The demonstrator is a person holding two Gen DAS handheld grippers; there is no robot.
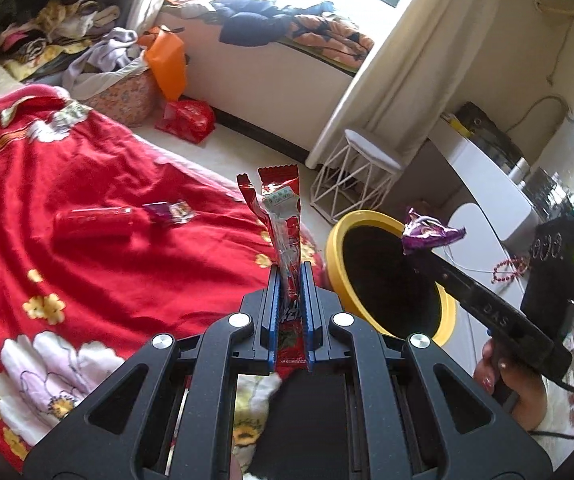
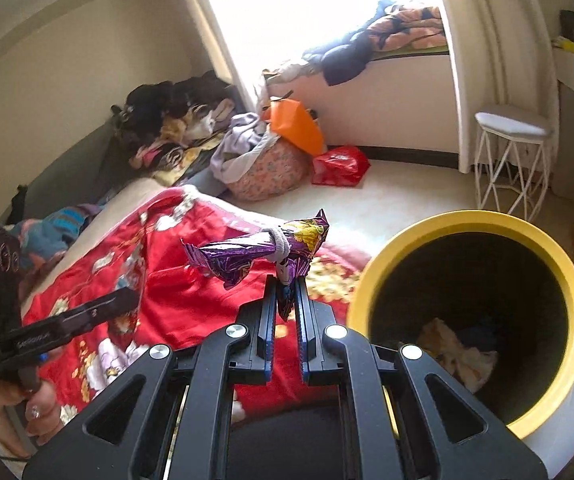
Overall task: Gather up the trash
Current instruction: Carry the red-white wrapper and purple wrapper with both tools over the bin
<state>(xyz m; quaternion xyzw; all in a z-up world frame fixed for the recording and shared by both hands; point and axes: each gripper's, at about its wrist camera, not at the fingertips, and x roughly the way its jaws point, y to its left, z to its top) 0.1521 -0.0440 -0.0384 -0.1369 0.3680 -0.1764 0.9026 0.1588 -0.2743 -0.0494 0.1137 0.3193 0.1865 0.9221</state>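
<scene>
A: What is gripped by the left gripper (image 1: 290,280)?

B: A red snack wrapper (image 1: 283,224) is clamped between its blue pads, standing upright above the red floral blanket (image 1: 107,200). Its torn top edge is seen at twelve o'clock from the jaws.

A: And the right gripper (image 2: 286,292)?

B: A crumpled purple foil wrapper (image 2: 259,250), tied round with a pale band, is pinched at the fingertips. In the left wrist view the same wrapper (image 1: 431,232) is seen over the rim of the yellow bin (image 1: 387,276), at about two o'clock from the left gripper, with the right gripper (image 1: 419,260) reaching in from the lower right.

A: What is given by one view only?

B: More litter on the blanket is shown only by the left wrist view: a red tube-shaped packet (image 1: 95,222) and a small purple wrapper (image 1: 167,212), both near ten o'clock. The inside of the yellow bin (image 2: 471,220) is shown only by the right wrist view, where crumpled pale rubbish (image 2: 455,356) is seen at the bottom, at four o'clock from the jaws. The left gripper's body (image 2: 67,324) and the hand (image 2: 27,412) holding it are seen at eight o'clock there.

A: And shared?

B: A white wire stool (image 1: 359,172) and a red plastic bag (image 1: 187,118) on the floor are caught by both.
</scene>
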